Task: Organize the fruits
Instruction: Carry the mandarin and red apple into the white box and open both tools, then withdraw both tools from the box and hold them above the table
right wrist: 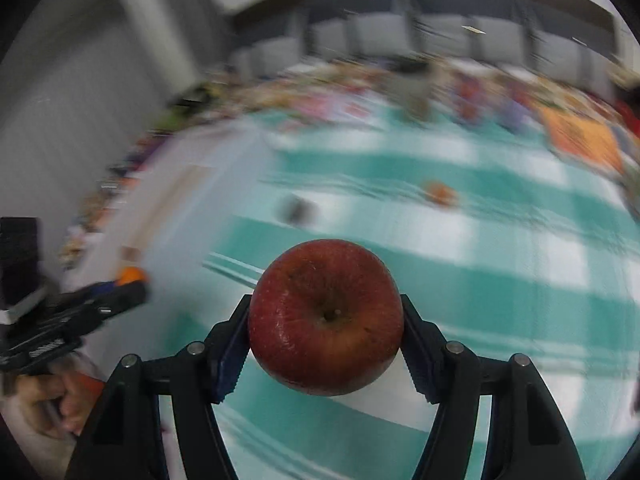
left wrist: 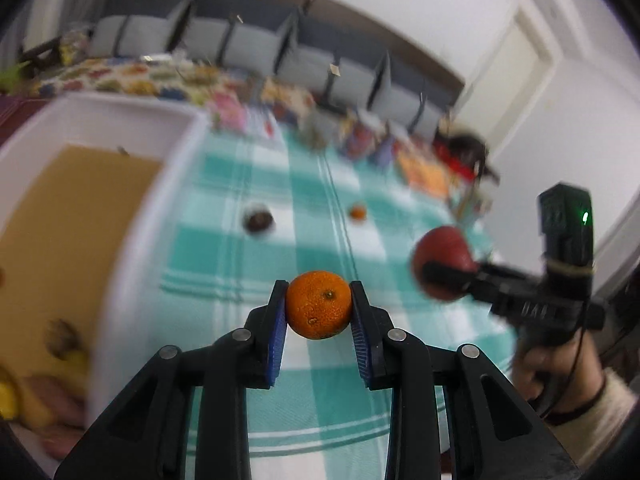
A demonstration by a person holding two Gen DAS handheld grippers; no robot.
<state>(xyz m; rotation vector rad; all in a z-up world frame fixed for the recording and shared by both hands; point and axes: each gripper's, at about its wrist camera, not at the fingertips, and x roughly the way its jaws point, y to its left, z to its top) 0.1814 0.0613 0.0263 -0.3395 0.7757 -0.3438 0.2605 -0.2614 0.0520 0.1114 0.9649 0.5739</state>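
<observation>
My left gripper [left wrist: 319, 292] is shut on an orange tangerine [left wrist: 319, 305], held above the teal checked tablecloth [left wrist: 312, 400] just right of a white bin [left wrist: 132, 248]. My right gripper [right wrist: 326, 304] is shut on a red apple [right wrist: 326, 318], also above the cloth. The apple shows in the left wrist view [left wrist: 442, 262], to the right of the tangerine. The tangerine shows in the right wrist view [right wrist: 130, 275], at the far left next to the bin [right wrist: 180, 200]. A small orange fruit [left wrist: 357, 212] and a dark round fruit [left wrist: 258, 221] lie on the cloth farther back.
The white bin has a tan bottom with a dark fruit [left wrist: 62, 338] and yellow fruit [left wrist: 12, 400] in it. Colourful packets and clutter [left wrist: 420, 168] line the table's far edge. Grey cushions [left wrist: 256, 46] sit behind.
</observation>
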